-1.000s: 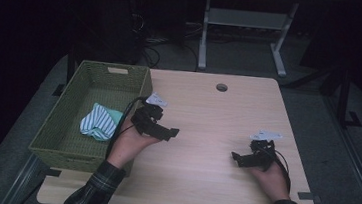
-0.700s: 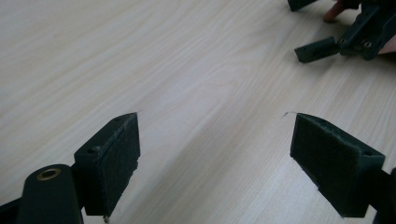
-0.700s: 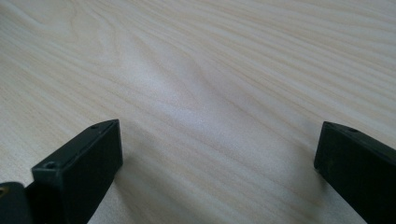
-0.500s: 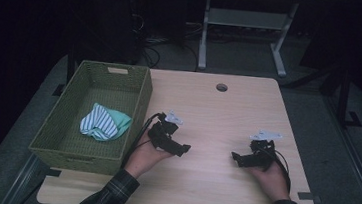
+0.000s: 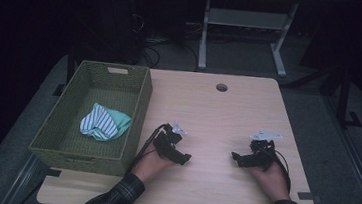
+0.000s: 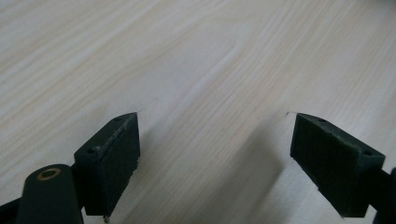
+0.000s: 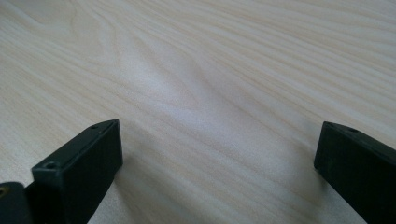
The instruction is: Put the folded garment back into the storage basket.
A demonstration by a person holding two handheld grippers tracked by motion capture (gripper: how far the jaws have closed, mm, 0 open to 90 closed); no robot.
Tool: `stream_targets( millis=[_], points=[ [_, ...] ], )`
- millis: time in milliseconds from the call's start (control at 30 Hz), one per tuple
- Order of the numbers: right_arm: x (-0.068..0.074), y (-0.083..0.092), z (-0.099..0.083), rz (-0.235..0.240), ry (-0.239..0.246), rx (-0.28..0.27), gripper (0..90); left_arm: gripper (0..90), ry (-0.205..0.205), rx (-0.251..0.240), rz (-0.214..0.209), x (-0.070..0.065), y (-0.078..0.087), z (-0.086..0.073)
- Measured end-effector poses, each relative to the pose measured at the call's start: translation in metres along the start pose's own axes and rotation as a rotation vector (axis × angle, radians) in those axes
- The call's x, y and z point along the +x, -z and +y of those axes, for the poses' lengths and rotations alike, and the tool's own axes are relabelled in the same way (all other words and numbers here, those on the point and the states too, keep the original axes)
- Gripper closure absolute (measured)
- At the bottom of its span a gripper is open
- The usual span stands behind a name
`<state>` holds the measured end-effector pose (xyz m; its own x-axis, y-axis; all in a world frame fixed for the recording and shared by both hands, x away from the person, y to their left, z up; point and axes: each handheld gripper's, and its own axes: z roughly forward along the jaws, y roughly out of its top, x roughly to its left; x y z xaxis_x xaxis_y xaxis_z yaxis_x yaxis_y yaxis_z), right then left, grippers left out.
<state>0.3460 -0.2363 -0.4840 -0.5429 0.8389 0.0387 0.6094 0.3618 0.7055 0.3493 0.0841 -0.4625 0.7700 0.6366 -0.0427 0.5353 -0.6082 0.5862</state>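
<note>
Basket [image 5: 135, 108], green wicker, sits at table's [image 5: 218, 115] left edge w/ striped cloth [image 5: 102, 123] inside. Left gripper [image 5: 183, 158] just right of basket, low over bare wood, jaws spread, empty. Right gripper [image 5: 234, 157] well right of basket, jaws wide apart, also empty.

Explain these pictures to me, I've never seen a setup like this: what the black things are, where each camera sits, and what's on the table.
A person sits at a wooden table and holds a hand-operated grasping tool in each hand: the left tool and the right tool. The high view looks down from above. The other two pictures come from cameras riding on each tool, looking along its black jaws; both stand apart over bare wood, holding nothing. Left of the table stands a green woven basket with a striped cloth inside.
</note>
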Motion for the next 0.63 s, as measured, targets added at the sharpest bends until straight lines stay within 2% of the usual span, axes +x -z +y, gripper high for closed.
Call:
stream_targets(
  millis=[100,167,200,333,633],
  points=[
    [0.0,0.0,0.0,0.0,0.0,0.0,0.6,15.0,-0.009,-0.01,0.014,-0.002,-0.001,-0.001],
    [0.0,0.0,0.0,0.001,0.0,0.001,0.6,14.6,-0.043,-0.039,0.038,-0.003,-0.002,-0.005],
    [0.0,0.0,0.0,0.0,-0.004,0.002,0.6,13.9,-0.031,-0.056,0.042,-0.003,-0.003,-0.007],
    [0.0,0.0,0.0,0.0,-0.006,0.004,0.6,12.9,-0.029,-0.103,0.043,-0.005,-0.003,-0.013],
    [0.0,0.0,0.0,0.0,-0.006,0.003,0.6,12.7,-0.044,-0.126,0.033,-0.004,-0.003,-0.016]
  ],
)
